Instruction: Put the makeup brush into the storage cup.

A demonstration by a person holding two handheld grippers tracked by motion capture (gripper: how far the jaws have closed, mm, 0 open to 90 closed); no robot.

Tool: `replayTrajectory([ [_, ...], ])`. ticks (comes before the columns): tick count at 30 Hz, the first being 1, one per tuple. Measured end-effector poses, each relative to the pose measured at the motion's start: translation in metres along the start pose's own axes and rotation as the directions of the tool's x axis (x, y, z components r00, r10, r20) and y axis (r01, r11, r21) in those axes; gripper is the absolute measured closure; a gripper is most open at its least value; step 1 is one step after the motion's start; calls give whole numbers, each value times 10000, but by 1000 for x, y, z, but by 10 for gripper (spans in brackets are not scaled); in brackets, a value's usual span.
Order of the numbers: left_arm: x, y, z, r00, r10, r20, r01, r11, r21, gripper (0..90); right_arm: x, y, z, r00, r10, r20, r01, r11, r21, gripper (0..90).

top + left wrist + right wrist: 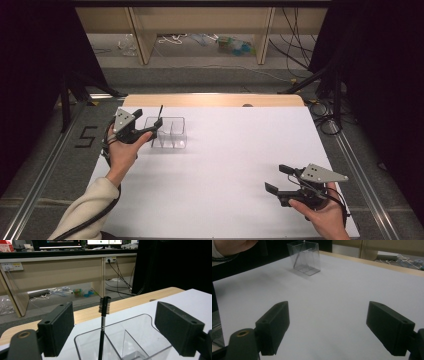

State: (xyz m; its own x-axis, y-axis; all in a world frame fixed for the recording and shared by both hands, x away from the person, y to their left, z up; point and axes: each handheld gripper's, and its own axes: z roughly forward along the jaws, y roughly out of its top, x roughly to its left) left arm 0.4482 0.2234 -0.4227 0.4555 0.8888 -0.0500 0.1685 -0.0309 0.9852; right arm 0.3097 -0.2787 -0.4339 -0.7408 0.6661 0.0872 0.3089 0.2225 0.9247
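Observation:
A clear plastic box with dividers stands on the white sheet at the far left. A thin black brush stands upright in its left compartment, bristle head on top and stem leaning on the wall. My left gripper hovers at the box's left end, open, its jaws on either side of the brush without touching it. My right gripper is held low near the front right of the sheet, open with nothing between its jaws. In the right gripper view the box sits far off.
The white sheet covers most of the wooden table. Black stands and cables flank the far corners. A "5" mark lies on the floor at the left. Desk legs and clutter sit beyond the table.

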Motion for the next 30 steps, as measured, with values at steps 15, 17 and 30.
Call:
replayTrajectory([
  [15, -15, -1, -17, 9986, 48, 522, -44, 10000, -62, 159, 1, 0, 1, 9997, 206, -124, -205, 9998, 4, 198],
  [17, -16, -1, -19, 9985, 112, 539, -111, 9999, -38, 159, 1, 0, 1, 9996, 225, -141, -225, 9997, 2, 198],
  [30, -22, -3, -29, 9978, 143, 654, -137, 9999, -97, 160, 1, 0, 0, 9997, 228, -122, -228, 9997, 2, 198],
])
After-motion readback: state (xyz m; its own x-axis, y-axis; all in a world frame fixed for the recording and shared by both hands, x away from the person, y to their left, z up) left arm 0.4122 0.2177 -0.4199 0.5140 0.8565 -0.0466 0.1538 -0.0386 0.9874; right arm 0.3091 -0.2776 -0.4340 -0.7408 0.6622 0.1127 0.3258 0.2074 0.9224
